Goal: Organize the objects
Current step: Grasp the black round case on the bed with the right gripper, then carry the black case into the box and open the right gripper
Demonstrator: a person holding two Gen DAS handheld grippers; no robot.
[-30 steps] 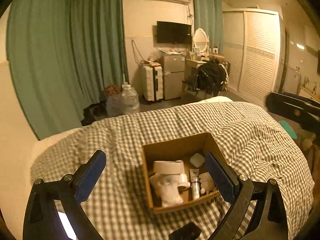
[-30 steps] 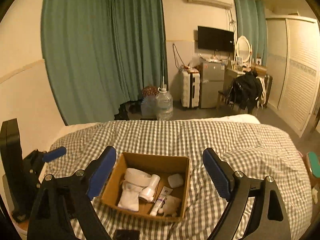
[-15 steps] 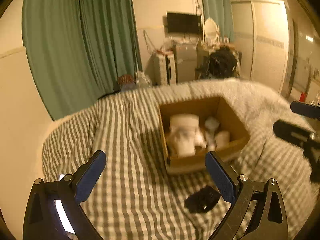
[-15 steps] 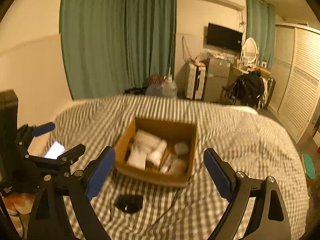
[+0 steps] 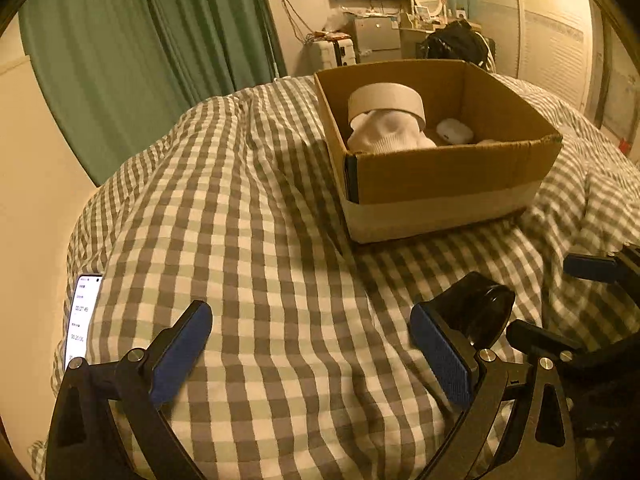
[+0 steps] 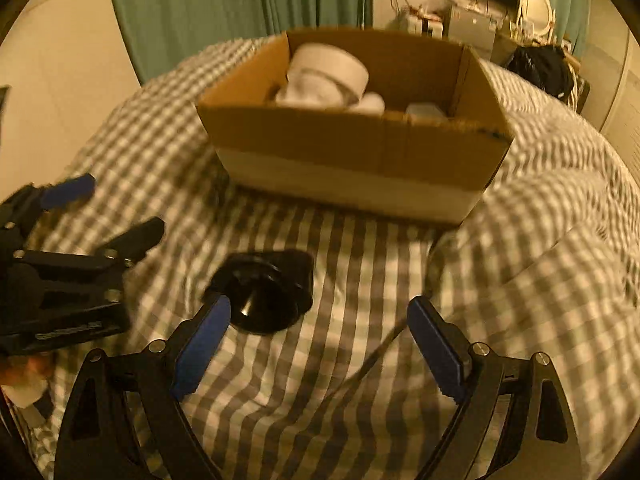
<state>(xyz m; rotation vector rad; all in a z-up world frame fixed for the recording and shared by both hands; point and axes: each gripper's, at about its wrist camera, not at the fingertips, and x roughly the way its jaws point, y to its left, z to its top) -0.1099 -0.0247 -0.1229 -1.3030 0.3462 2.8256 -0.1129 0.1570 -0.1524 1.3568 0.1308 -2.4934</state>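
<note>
Both tools stand wide open and empty: the left gripper (image 5: 310, 344) hangs over bare checked bedcover (image 5: 248, 240), and the right gripper (image 6: 318, 338) is low over the same cover with the black object (image 6: 266, 294) just beside its left pad. That object, a glossy, rounded hard-plastic piece lying loose on the soft quilt, looks light, rigid and somewhat slippery, so I judge a grip across its narrower body safer than one on the curved rim. Beyond it sits the open cardboard box (image 6: 352, 148), stiff-walled, holding a white tape roll (image 5: 386, 100), soft white socks (image 5: 384, 134) and a small smooth case (image 5: 454, 130).
</note>
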